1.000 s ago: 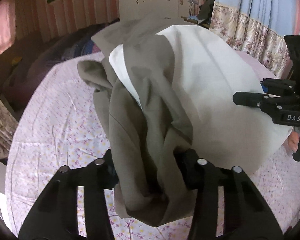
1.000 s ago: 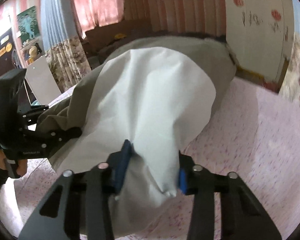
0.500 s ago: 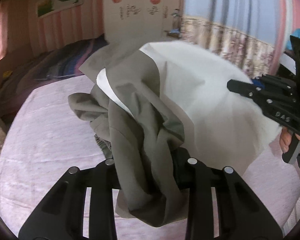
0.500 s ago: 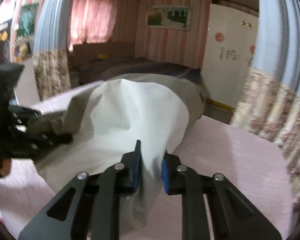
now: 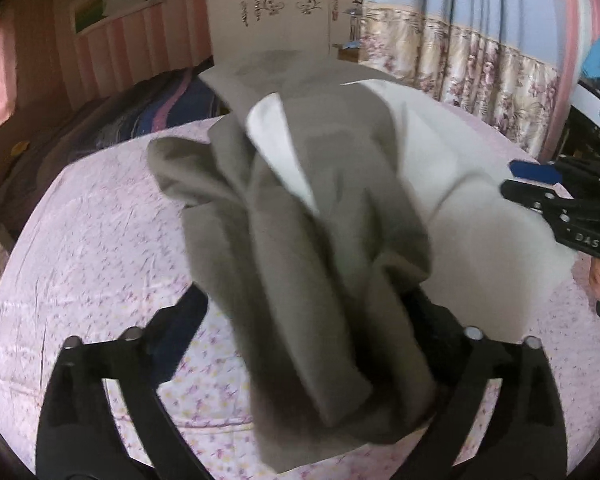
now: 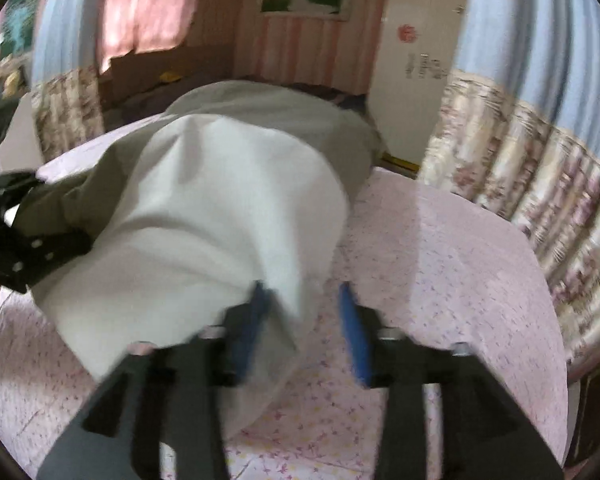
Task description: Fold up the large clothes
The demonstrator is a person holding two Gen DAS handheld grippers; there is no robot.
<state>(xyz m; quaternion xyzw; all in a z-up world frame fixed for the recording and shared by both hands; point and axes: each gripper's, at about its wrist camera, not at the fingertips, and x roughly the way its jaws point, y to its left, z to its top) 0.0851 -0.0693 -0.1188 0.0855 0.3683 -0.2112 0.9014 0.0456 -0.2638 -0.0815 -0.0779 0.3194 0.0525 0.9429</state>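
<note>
A large olive-grey garment (image 5: 300, 240) with a white lining (image 5: 472, 208) lies bunched on the bed. My left gripper (image 5: 300, 320) stands over its near end with its jaws opening wide; olive cloth sags between the fingers and neither pad presses on it. In the right wrist view the white lining (image 6: 204, 220) spreads ahead. My right gripper (image 6: 304, 320) has its blue pads (image 6: 352, 332) apart and its jaws are opening; a fold of lining lies loose between them. Each gripper shows in the other's view: the right gripper (image 5: 548, 200) and the left gripper (image 6: 24, 252).
The bed carries a pink floral sheet (image 5: 80, 260). A dark striped blanket (image 5: 140, 112) lies at its far side. Floral curtains (image 6: 540, 184) hang close along the right edge. A white wardrobe (image 5: 280, 12) stands behind. A person's hand (image 5: 598, 280) holds the right gripper.
Both grippers were shut on the garment and have spread their jaws, so the cloth hangs loose between them. The garment has moved across the bed and settled lower.
</note>
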